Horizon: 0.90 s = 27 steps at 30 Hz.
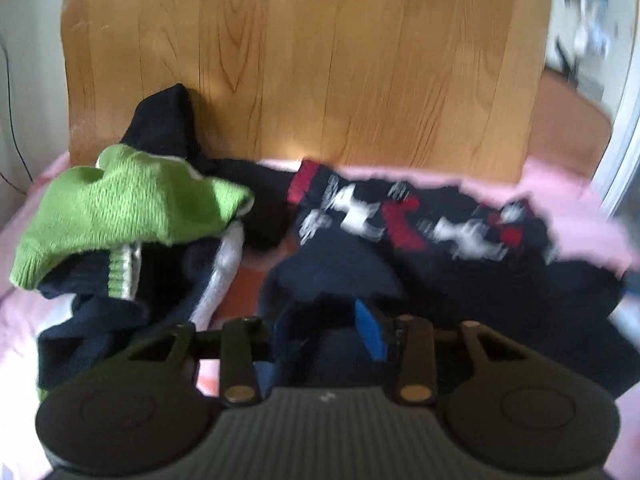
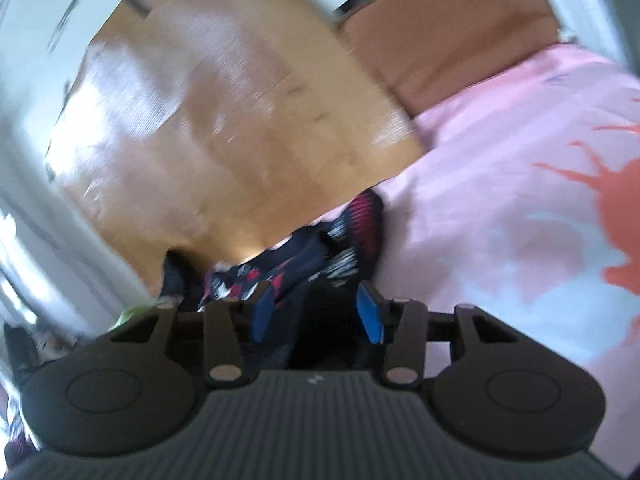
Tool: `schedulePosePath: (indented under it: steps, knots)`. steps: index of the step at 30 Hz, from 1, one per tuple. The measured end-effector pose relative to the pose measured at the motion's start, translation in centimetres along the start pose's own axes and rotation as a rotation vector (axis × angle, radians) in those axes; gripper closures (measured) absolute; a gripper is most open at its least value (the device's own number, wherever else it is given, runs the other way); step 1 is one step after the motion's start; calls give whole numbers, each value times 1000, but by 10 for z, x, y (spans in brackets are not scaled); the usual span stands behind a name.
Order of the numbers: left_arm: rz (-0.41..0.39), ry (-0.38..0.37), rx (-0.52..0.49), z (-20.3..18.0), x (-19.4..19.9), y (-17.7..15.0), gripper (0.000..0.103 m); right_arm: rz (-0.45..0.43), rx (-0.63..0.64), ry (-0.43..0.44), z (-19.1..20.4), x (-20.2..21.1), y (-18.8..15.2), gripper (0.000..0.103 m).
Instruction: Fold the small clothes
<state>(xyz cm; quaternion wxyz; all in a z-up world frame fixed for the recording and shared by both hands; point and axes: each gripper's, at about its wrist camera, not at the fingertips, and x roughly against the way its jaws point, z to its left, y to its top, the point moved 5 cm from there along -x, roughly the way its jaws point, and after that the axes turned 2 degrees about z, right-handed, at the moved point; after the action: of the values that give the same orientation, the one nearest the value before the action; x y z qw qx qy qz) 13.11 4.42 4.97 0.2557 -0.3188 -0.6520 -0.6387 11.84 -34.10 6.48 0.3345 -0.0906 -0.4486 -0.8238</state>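
- Left wrist view: we saw the patterned dark garment (image 1: 420,224) and green knit piece (image 1: 120,204) heaped unfolded on the pink bedspread (image 1: 576,208); folding remained. The left gripper (image 1: 328,332) pitched downward, jaws parted over dark cloth, grasping nothing.
- Right wrist view: our right gripper (image 2: 316,308) pointed toward the same garment (image 2: 320,256), jaws released.

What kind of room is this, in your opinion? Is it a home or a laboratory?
Most likely a bedroom at home. Small clothes, such as a green knit piece and a dark patterned garment, lie on a pink bedcover, against a wooden board that looks like a headboard.
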Motion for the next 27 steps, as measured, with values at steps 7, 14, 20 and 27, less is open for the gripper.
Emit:
schedulePosePath:
  steps: [7, 14, 20, 27]
  knots:
    - [-13, 51, 102, 51, 21, -25, 40, 7, 151, -46, 8, 17, -24, 55]
    - [93, -65, 180, 60, 1, -28, 90, 58, 11, -54, -12, 28, -51, 65]
    - [151, -195, 221, 67, 33, -37, 94, 81, 95, -46, 15, 45, -36, 93]
    - [249, -133, 166, 77, 46, -68, 80, 265, 99, -124, 2, 56, -51, 93]
